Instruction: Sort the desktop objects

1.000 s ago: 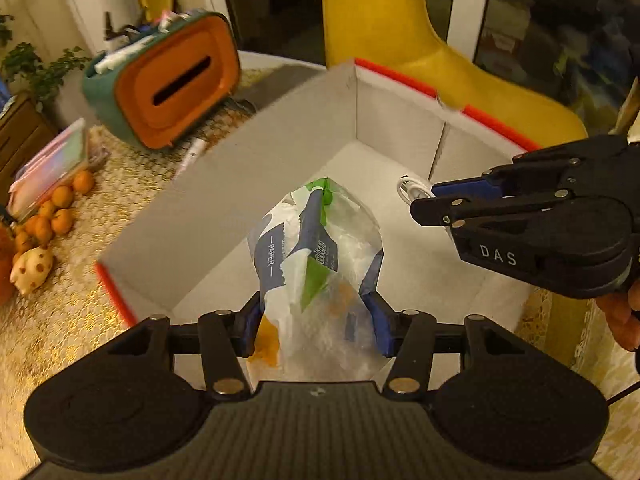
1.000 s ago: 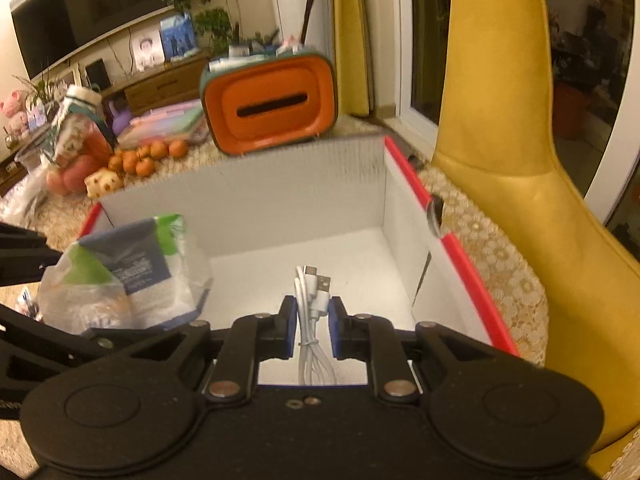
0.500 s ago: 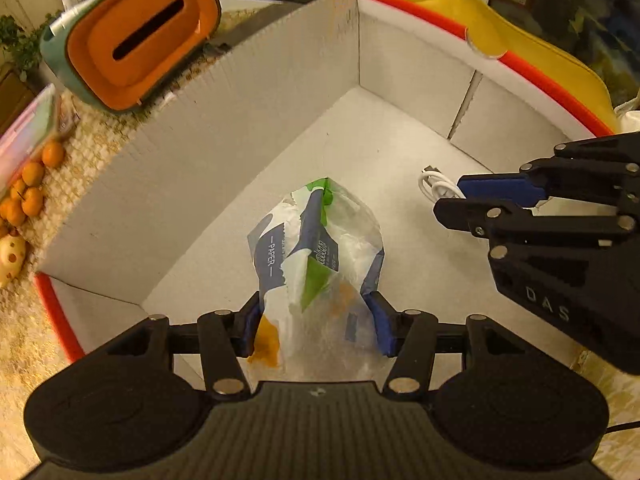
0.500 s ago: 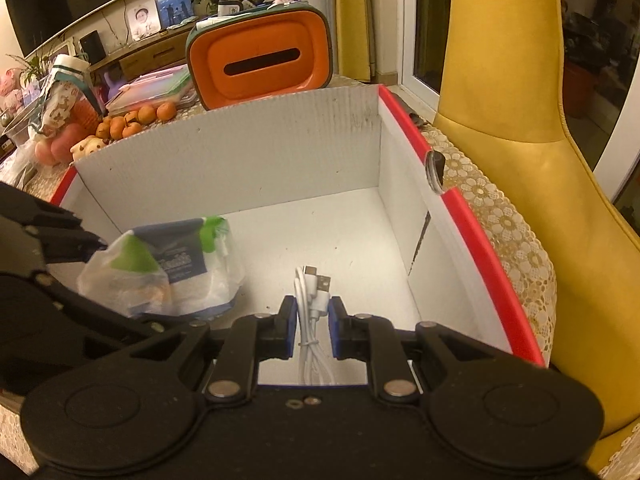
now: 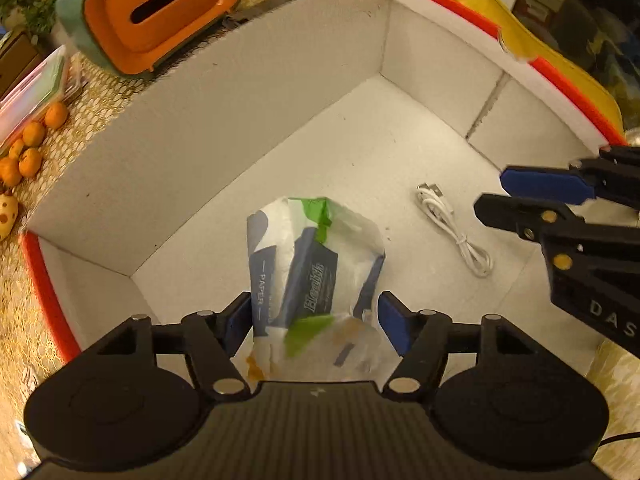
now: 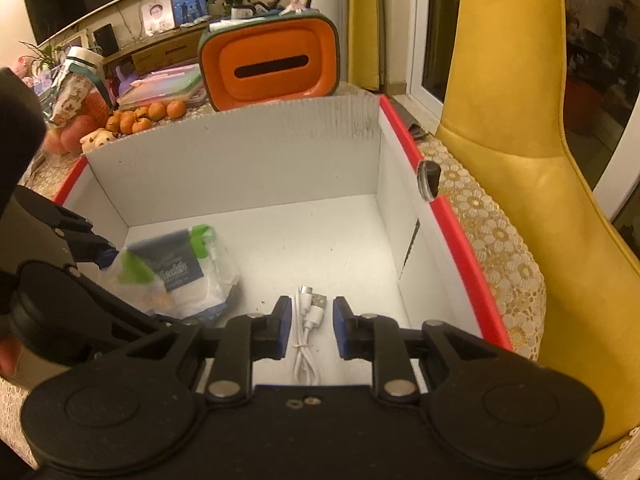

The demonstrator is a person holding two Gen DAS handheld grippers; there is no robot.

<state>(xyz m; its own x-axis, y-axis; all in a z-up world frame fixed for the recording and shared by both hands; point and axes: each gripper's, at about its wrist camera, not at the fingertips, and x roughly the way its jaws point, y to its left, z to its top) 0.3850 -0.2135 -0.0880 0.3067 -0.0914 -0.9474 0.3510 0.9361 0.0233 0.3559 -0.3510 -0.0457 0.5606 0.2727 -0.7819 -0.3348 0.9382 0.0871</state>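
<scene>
Both grippers have dropped lower into the box point(image 5: 224, 92) since a second ago, and the right gripper point(image 6: 308, 326) has let go of the cable point(image 6: 306, 320), its jaws now parted with the cable lying loose on the box floor between them. From the left wrist view the cable point(image 5: 452, 228) rests on the floor clear of the right gripper point(image 5: 532, 200), near the right wall. The left gripper point(image 5: 314, 314) has its jaws spread fairly wide around the tissue pack point(image 5: 316, 280); the left pad seems to touch the wrapper while the right one stands just off it, so the hold looks slack or just released, though I cannot tell for sure. The pack point(image 6: 180, 276) sits low at the left side of the floor. Judging by this, the drop-off step is ending: next, both grippers should lift straight out without snagging wrapper or cable, then go for another item on the table point(image 6: 492, 248).
</scene>
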